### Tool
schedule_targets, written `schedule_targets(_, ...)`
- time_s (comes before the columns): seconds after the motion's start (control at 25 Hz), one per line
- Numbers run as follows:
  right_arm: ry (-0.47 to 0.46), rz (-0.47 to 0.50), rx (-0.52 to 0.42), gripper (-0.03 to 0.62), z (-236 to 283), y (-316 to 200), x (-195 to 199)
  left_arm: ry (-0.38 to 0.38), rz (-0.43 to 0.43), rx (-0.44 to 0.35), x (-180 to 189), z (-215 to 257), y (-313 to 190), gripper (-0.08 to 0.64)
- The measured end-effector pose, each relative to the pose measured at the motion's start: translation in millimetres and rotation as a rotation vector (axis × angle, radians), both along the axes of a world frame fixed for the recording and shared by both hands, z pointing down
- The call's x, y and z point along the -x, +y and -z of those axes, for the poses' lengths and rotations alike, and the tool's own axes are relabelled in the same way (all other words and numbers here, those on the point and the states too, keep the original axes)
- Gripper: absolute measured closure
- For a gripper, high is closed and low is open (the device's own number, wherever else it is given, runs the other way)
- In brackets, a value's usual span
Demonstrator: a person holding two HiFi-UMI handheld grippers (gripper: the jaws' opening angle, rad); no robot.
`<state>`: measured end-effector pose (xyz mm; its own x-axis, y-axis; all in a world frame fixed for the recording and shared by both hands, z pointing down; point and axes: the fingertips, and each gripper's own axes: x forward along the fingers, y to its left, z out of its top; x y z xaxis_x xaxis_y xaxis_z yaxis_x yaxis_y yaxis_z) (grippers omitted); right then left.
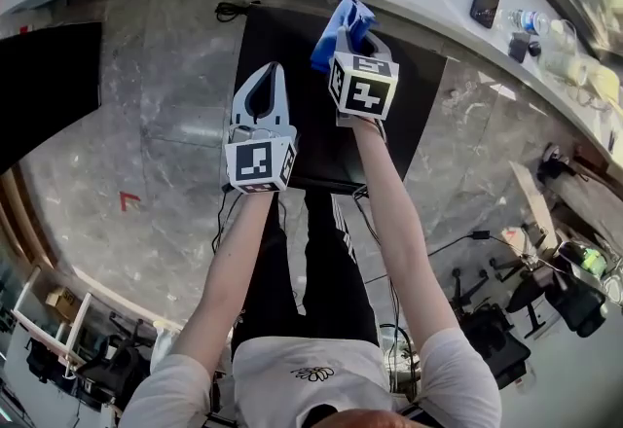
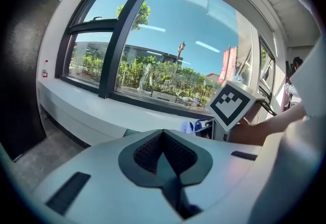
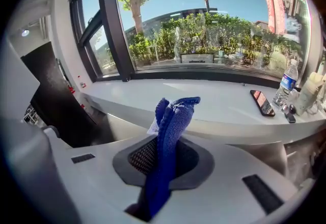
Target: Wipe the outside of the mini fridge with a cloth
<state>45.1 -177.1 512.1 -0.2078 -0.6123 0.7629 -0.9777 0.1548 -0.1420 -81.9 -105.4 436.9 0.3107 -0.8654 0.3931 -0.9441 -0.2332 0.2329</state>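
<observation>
Above the black mini fridge (image 1: 414,95): my right gripper (image 1: 358,39), over its far edge, has its jaws clamped on the blue cloth (image 1: 341,25). My left gripper (image 1: 276,76), over its left side, has its jaws together, holding nothing.

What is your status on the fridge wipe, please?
Left gripper shut, empty. Right gripper shut on blue cloth. Both above black mini fridge; no obstruction seen.

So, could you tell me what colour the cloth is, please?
Blue; the cloth shows best in the right gripper view.
</observation>
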Motion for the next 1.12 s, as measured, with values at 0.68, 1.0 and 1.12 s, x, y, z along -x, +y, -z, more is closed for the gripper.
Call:
schedule_targets(0.68,0.108,-0.180,-0.011,0.525,-0.7,40.0,-179.8,-0.021,-0.106,0.003,-90.4,-3.4,16.8,0.555)
schedule_targets(1.0,0.155,-0.261,-0.012,0.525,-2.0,54.6,-239.0,-0.031,-0.149,0.006,-114.4,-8.7,25.5,0.555)
schedule_targets(1.12,0.175,-0.293,-0.004,0.525,-4.0,59.1,-253.8,-0.033,-0.154,0.005,-113.2,-9.4,27.5,0.555)
